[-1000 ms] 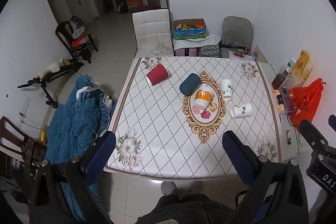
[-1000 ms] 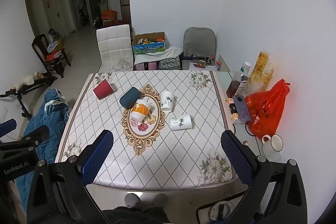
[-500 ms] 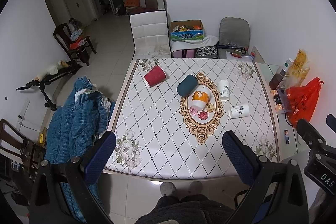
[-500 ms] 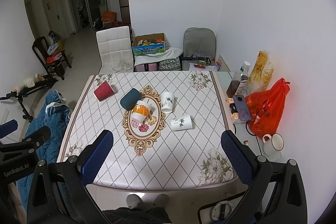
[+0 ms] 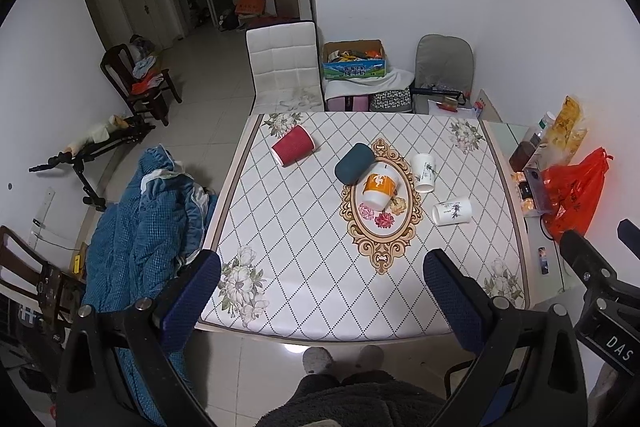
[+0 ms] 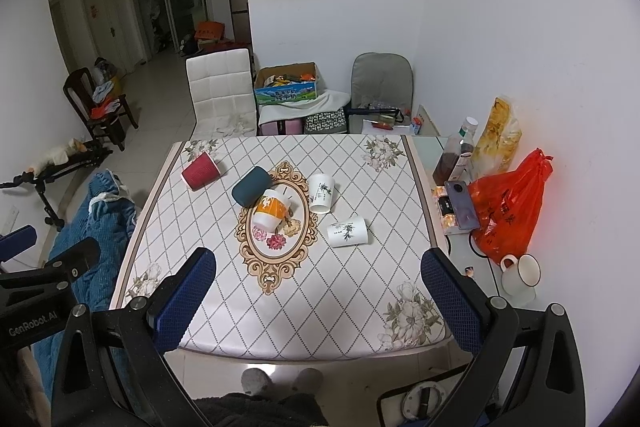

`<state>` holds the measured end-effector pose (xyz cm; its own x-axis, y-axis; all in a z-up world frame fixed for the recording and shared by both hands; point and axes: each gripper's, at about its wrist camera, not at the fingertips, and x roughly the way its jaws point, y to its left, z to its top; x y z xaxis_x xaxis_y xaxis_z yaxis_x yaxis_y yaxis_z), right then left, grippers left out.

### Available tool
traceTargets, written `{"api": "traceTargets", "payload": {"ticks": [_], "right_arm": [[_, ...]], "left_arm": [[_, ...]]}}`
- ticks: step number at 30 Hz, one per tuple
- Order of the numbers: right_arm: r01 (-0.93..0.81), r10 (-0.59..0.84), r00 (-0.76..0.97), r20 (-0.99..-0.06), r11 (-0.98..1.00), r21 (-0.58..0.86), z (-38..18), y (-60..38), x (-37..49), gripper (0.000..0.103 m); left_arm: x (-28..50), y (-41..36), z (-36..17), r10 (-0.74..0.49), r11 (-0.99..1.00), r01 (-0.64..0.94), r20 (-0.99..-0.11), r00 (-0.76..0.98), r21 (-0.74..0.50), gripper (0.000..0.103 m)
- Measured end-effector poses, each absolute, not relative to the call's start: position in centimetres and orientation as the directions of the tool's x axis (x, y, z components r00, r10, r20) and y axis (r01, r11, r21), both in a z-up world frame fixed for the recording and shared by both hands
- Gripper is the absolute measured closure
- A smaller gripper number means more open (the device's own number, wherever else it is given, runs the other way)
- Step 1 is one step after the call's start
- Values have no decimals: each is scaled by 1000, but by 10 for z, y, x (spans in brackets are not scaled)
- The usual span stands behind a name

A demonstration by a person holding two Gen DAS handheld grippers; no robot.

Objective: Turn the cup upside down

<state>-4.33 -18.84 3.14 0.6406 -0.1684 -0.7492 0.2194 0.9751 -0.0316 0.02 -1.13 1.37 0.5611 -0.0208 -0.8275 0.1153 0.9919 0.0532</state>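
Observation:
Several cups lie on their sides on the patterned table (image 5: 304, 239): a red cup (image 5: 293, 145) at the far left, a dark teal cup (image 5: 353, 163), an orange-and-white cup (image 5: 378, 187) in the middle, and two white cups (image 5: 424, 171) (image 5: 452, 211) to the right. They also show in the right wrist view: red (image 6: 200, 171), teal (image 6: 251, 185), orange (image 6: 271, 209), white (image 6: 321, 192) (image 6: 347, 231). My left gripper (image 5: 320, 291) and right gripper (image 6: 318, 285) are both open and empty, held high above the table's near edge, far from the cups.
A blue quilt (image 5: 140, 227) lies heaped left of the table. A side shelf at the right holds an orange bag (image 6: 508, 207), bottles, a phone and a white mug (image 6: 520, 273). Chairs and a box (image 5: 354, 61) stand behind the table.
Both views have drifted slightly back and up, so the table looks a little smaller and lower. Nothing on the table has moved. Both grippers stay open.

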Motion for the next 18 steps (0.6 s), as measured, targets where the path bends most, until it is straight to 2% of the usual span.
{"api": "traceTargets", "payload": {"ticks": [18], "right_arm": [[218,-160,645,-747,976,-20,35,-188,-51,0]], "left_arm": [[-1,-12,16,-21,992,115,-824,566,54,0]]}}
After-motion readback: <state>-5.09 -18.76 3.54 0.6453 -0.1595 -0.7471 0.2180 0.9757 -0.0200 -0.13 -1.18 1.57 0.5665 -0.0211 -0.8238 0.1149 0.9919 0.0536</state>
